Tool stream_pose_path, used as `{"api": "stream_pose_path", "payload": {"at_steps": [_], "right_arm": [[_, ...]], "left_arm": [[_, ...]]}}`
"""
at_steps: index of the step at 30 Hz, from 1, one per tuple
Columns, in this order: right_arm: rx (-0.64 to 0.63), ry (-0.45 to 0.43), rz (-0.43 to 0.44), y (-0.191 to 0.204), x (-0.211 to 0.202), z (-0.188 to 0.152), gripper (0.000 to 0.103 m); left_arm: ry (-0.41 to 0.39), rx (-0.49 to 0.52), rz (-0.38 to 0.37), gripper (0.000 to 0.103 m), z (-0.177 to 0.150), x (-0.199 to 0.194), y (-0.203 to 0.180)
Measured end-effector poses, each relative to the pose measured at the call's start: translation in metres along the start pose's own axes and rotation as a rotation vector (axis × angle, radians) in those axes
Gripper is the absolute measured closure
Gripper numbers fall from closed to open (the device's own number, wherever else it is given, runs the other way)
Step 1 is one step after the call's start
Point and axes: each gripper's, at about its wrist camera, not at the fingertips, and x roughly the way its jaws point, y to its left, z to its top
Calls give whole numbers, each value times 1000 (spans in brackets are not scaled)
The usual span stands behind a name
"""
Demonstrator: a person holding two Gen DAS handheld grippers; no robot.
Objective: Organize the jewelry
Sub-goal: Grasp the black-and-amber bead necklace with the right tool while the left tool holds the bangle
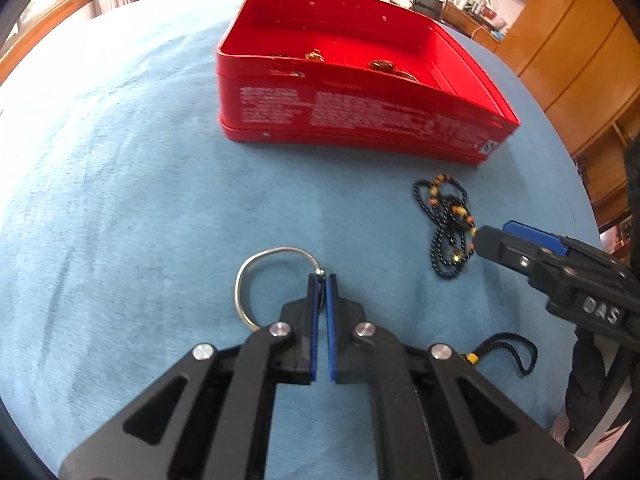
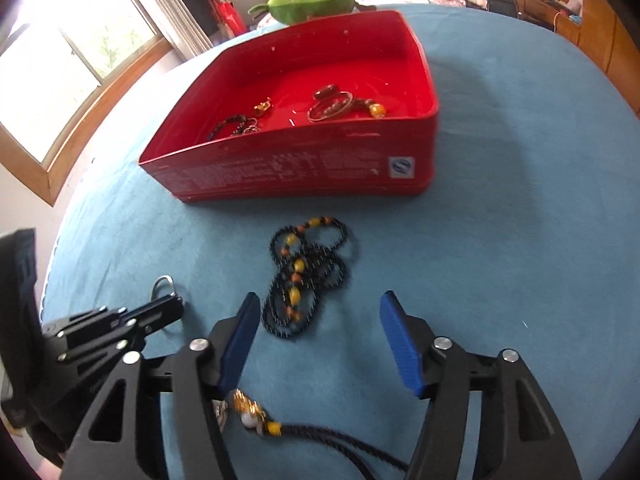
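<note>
My left gripper is shut on a thin silver bangle, pinched at its right side just above the blue cloth. An open red box stands beyond it, with several jewelry pieces on its floor. In front of the box lies a coiled black bead necklace with orange and yellow beads. My right gripper hangs open just short of it, and nothing sits between its blue pads. A gold pendant on a dark cord lies under the right gripper's left finger.
A blue cloth covers the round table. A green plush toy lies behind the box. A window is at the far left, with wooden cabinets at the right. In the right wrist view the left gripper reaches in from the left.
</note>
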Motion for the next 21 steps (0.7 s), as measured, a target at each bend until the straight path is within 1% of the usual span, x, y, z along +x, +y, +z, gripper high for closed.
{"api": "stream_pose_path", "payload": {"at_steps": [2, 6, 10, 13, 14, 15, 16, 17, 18, 21], "right_arm": [[0, 15, -19, 1, 9, 8, 33], [-22, 40, -60, 9, 27, 15, 31], [-83, 31, -119, 24, 36, 18, 32], [-140, 16, -140, 34, 38, 13, 43], [-151, 12, -132, 36, 38, 12, 50], [-163, 9, -122, 38, 38, 11, 59], [-172, 8, -112, 38, 37, 10, 64], [-175, 7, -97, 38, 36, 8, 73], [-176, 7, -89, 38, 35, 7, 80], [-170, 5, -53, 34, 32, 4, 85]], "left_arm": [[-3, -6, 0, 101, 0, -1, 3], [-2, -11, 0, 101, 7, 0, 7], [-10, -26, 2, 101, 9, -4, 16], [-18, -41, 2, 101, 11, -6, 20], [-22, -43, 4, 101, 13, -6, 21], [-24, -45, 5, 101, 14, -6, 21], [-28, -48, 3, 101, 14, -8, 22], [-30, -50, 2, 101, 15, -7, 22], [-32, -52, 1, 101, 16, -7, 22], [-34, -57, -2, 101, 16, -10, 25]]}}
